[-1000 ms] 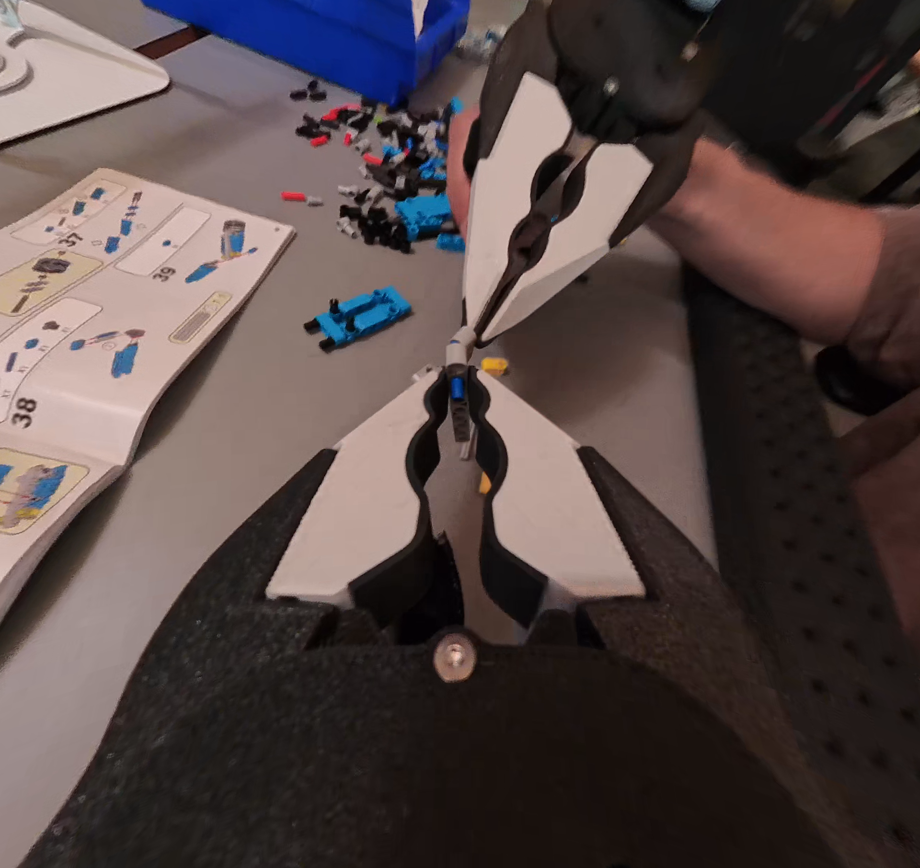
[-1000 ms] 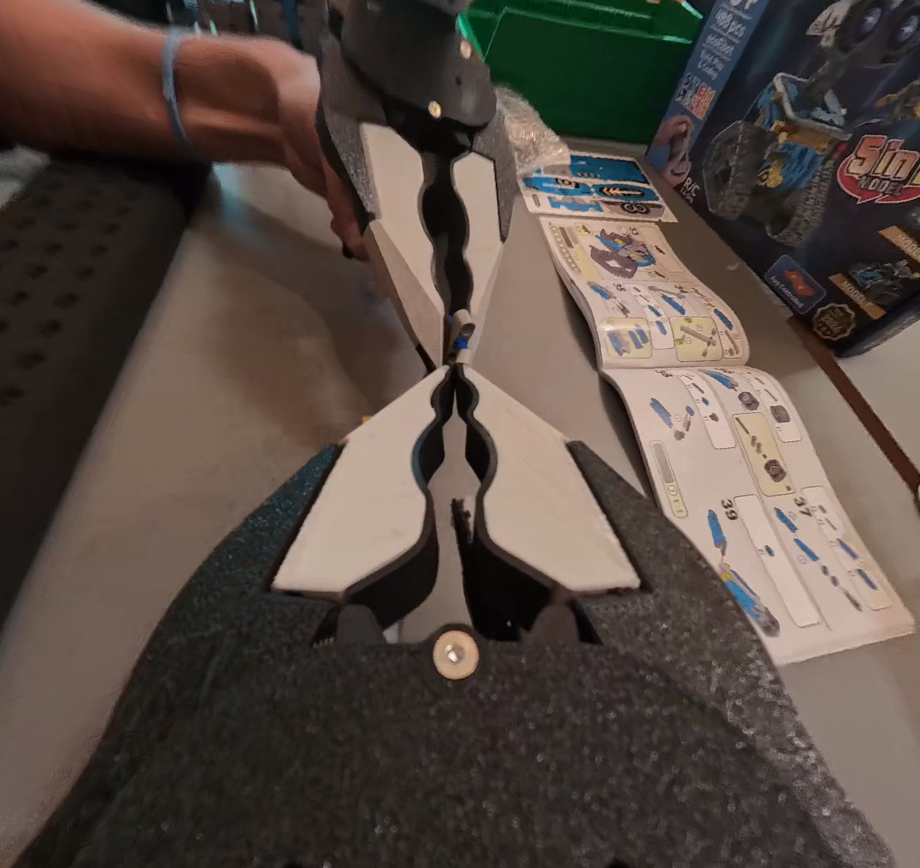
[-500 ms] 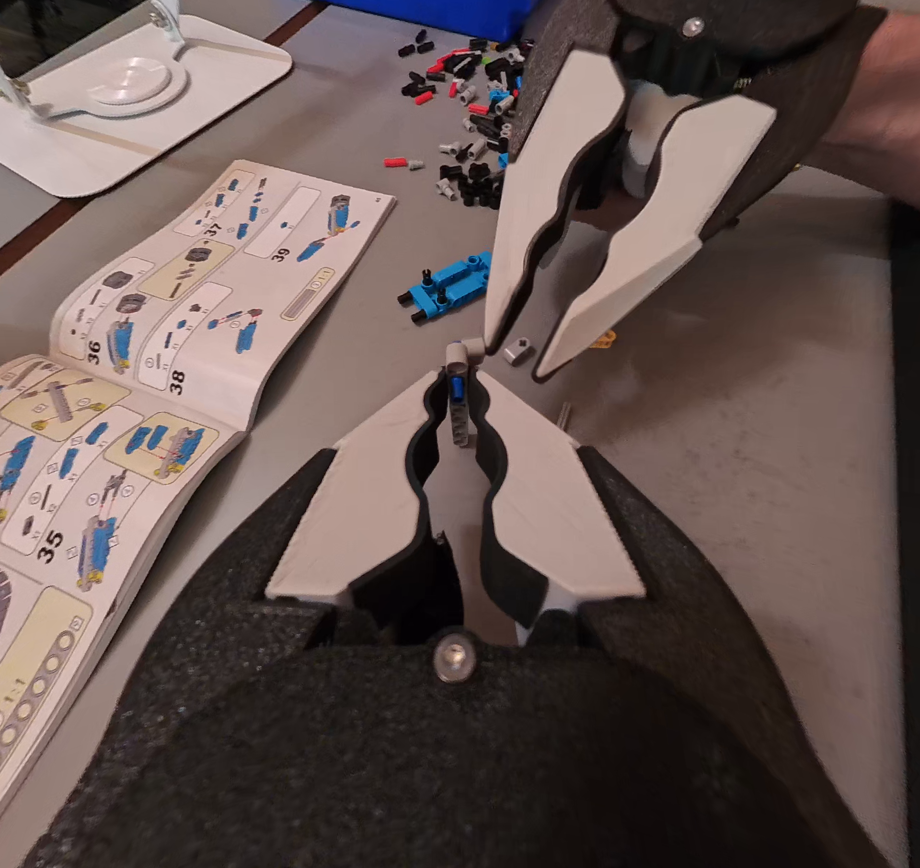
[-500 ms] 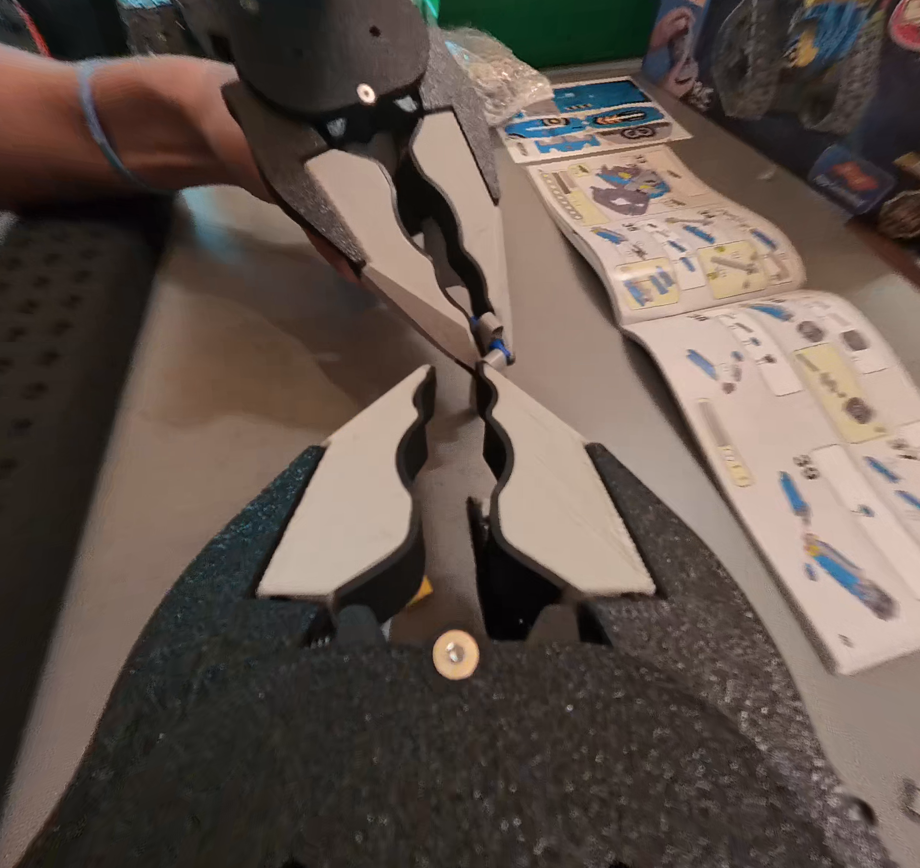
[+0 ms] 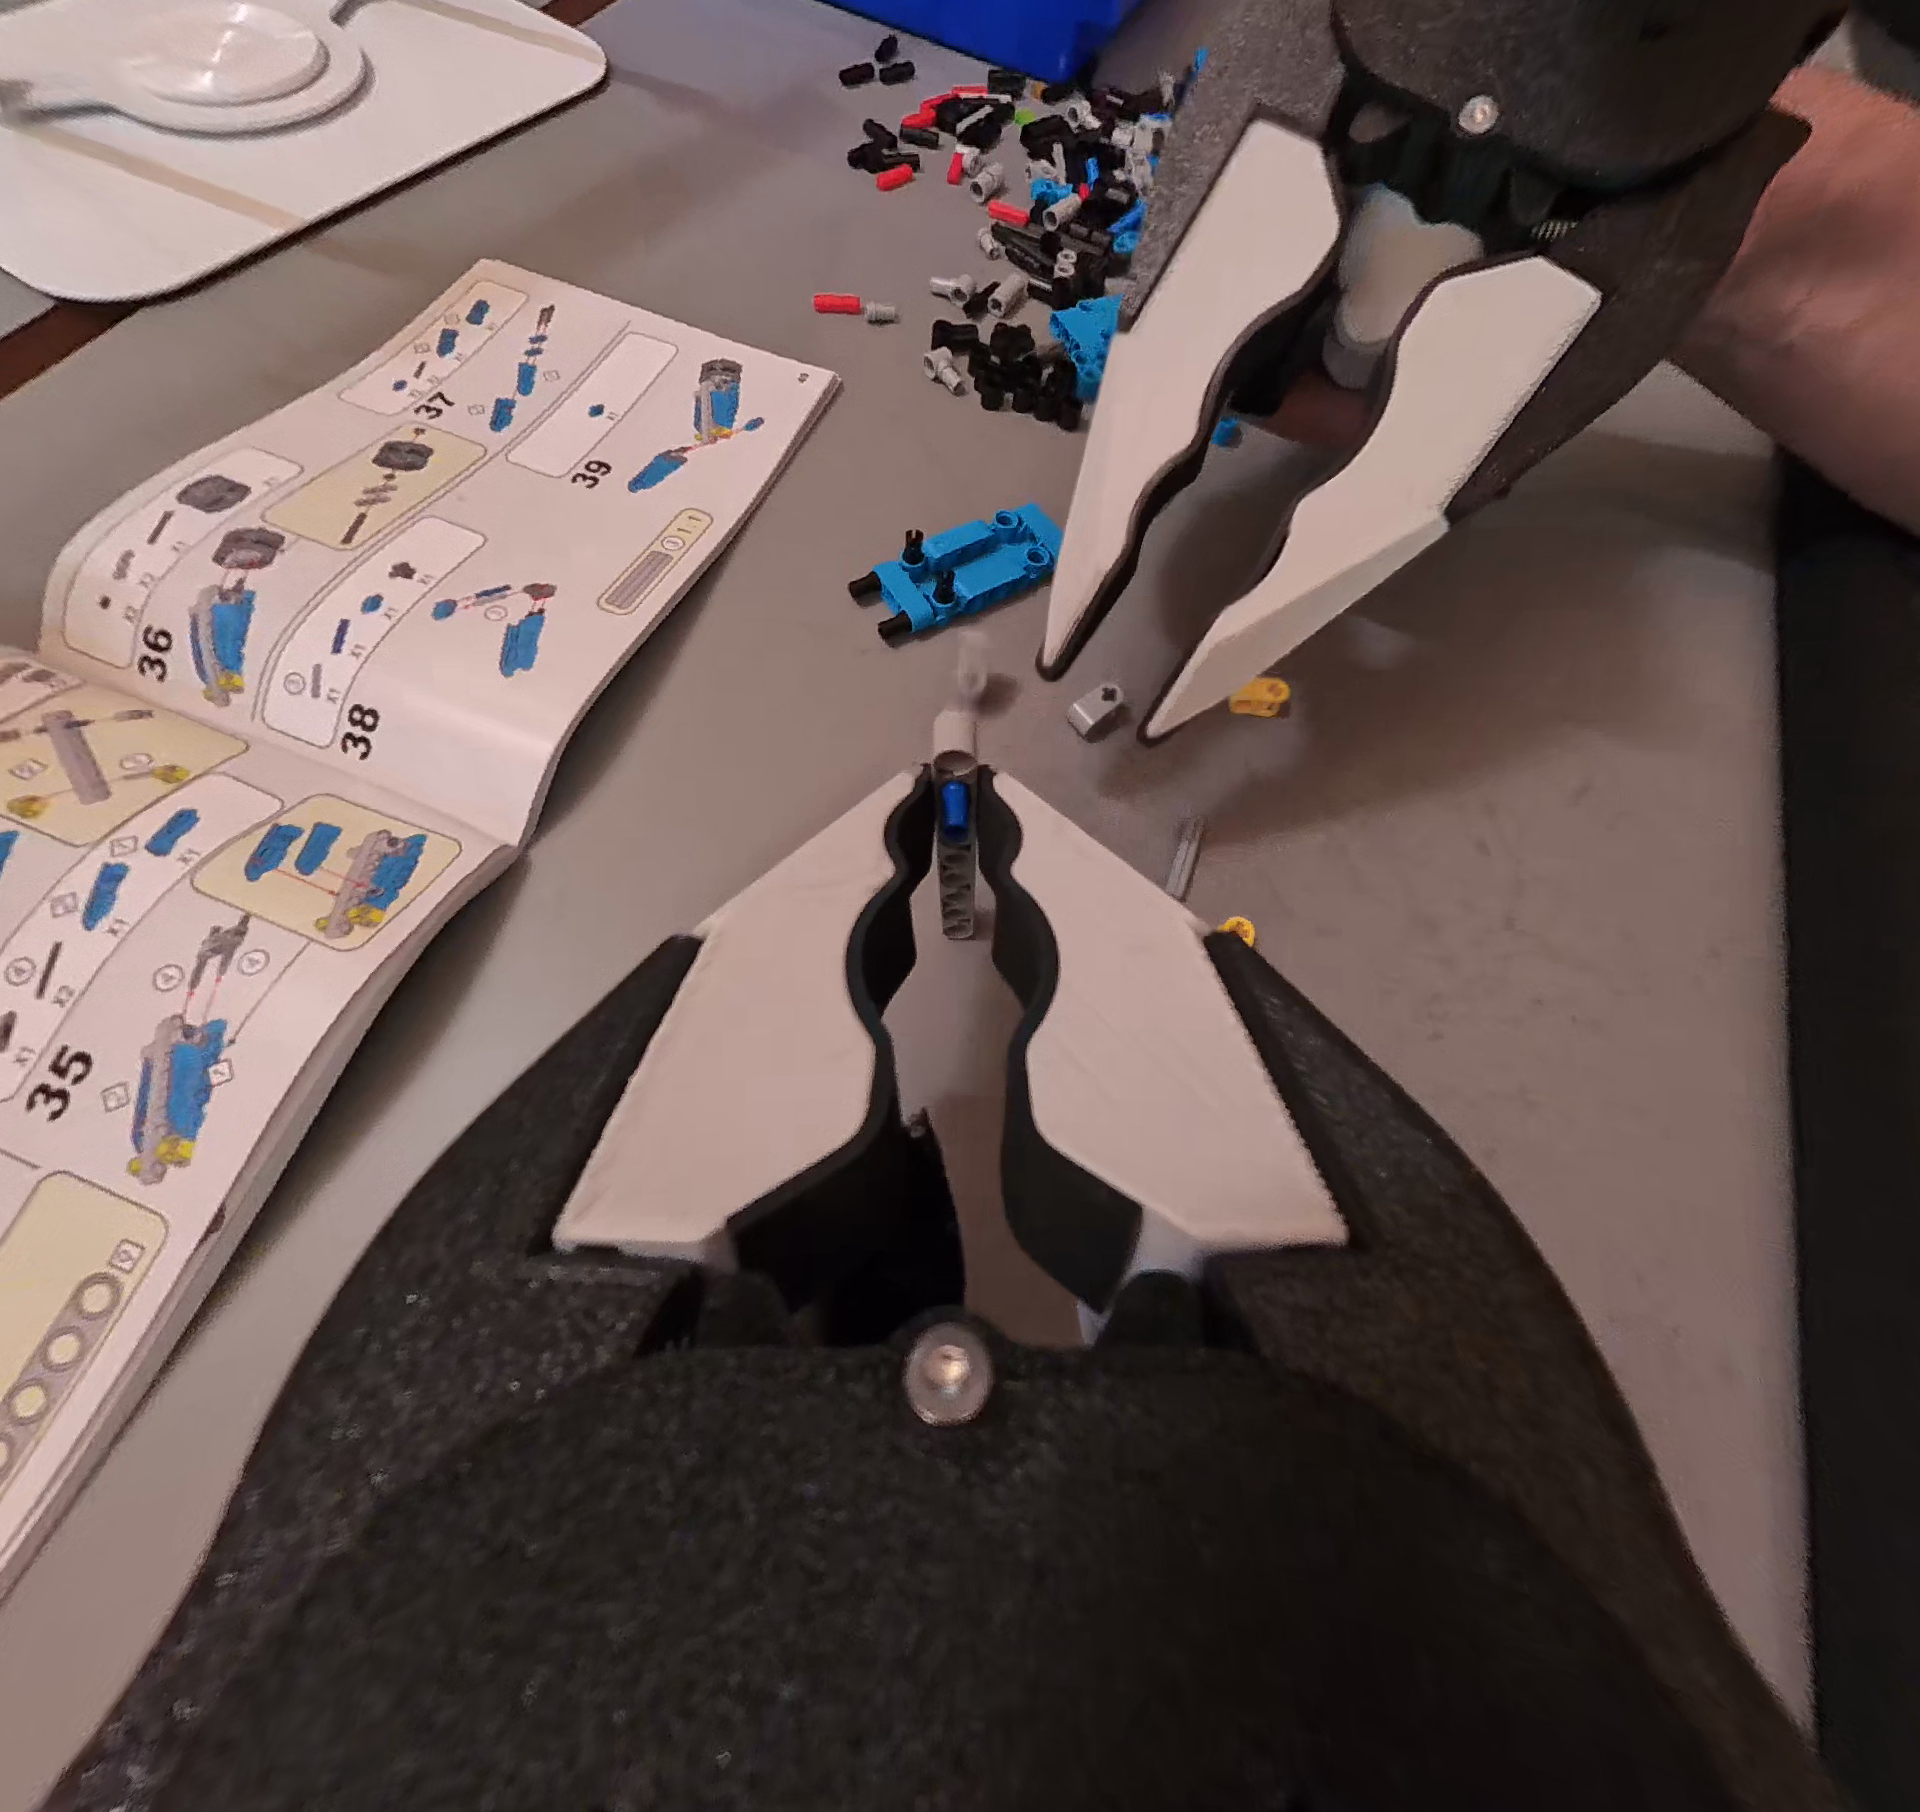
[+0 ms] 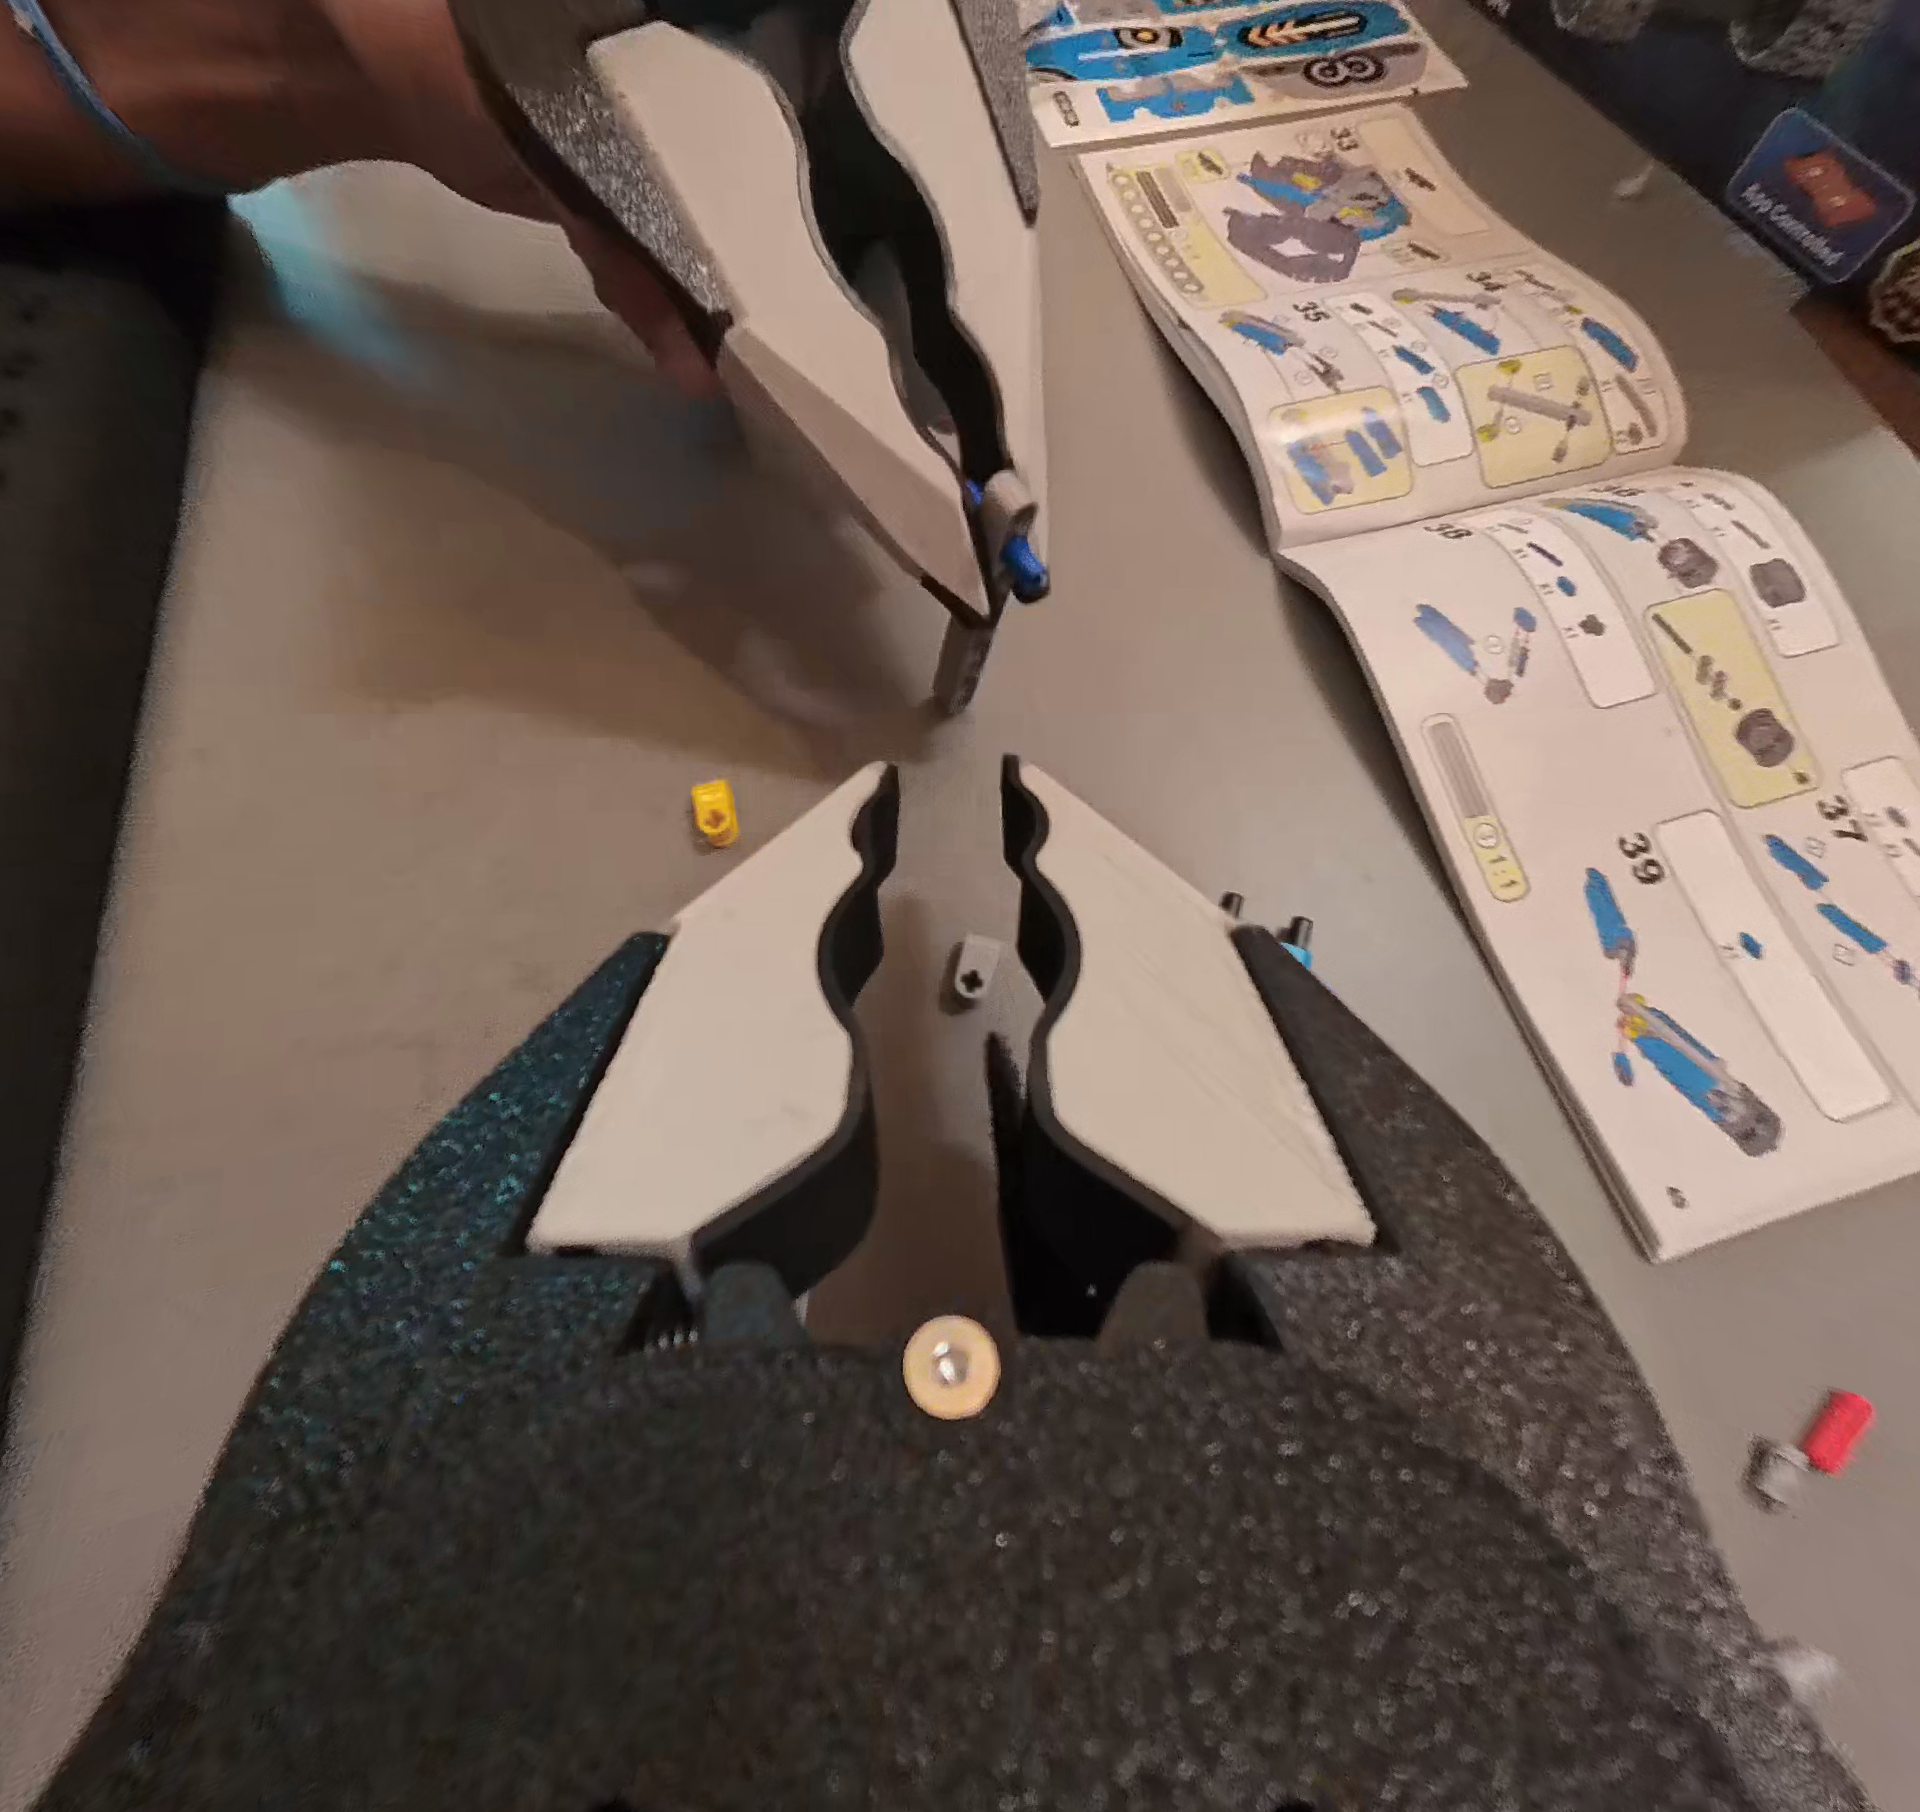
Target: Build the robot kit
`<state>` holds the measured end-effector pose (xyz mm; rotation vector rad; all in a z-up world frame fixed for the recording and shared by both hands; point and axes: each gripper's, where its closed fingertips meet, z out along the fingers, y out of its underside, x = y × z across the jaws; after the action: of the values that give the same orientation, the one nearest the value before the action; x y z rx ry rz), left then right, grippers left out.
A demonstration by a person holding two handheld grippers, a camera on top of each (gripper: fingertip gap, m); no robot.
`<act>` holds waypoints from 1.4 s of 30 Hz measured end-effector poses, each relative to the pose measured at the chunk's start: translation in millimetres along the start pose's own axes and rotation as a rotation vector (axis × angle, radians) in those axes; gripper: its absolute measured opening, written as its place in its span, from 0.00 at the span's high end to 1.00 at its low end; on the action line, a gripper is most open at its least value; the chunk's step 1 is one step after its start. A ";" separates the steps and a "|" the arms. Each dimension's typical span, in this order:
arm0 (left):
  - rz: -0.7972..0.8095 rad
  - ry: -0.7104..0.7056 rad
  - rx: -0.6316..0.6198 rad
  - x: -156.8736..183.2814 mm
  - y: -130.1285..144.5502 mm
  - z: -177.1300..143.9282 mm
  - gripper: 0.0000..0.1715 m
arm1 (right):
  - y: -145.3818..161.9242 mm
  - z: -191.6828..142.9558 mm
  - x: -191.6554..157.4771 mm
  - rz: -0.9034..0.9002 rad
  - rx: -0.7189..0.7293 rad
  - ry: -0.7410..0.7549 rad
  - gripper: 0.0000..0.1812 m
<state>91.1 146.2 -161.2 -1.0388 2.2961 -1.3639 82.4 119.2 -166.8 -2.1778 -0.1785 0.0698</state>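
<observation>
Ahead — bare grey table [image 6: 436, 682] between spread right gripper [image 6: 948, 775], instruction booklet [image 6: 1558, 619].

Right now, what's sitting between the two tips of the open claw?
A small grey connector piece lies on the table between the right claw's open fingers; both wrist views show it.

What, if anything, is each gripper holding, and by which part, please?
Left gripper pinches a small grey beam assembly across its middle. Right gripper is open, empty.

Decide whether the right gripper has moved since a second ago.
Yes. Right gripper has left the grey beam in the left gripper, opened, and dropped tableward, straddling a small grey connector beside the yellow piece.
</observation>
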 end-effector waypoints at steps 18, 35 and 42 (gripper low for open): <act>-0.247 0.574 0.106 70.8 -21.2 -26.2 0.96 | -51.5 -20.5 -39.6 -0.139 0.305 -0.130 0.97; -0.301 0.537 0.220 56.6 -36.3 -30.0 0.96 | -51.0 -24.9 -26.3 -0.064 0.284 -0.113 0.98; -0.378 0.525 0.255 50.8 -42.3 -26.4 0.96 | -49.6 -24.7 -20.2 -0.005 0.286 -0.114 0.98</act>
<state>59.2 115.2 -105.6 -1.1763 2.2307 -2.2449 60.3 124.2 -112.3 -1.8894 -0.2243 0.2048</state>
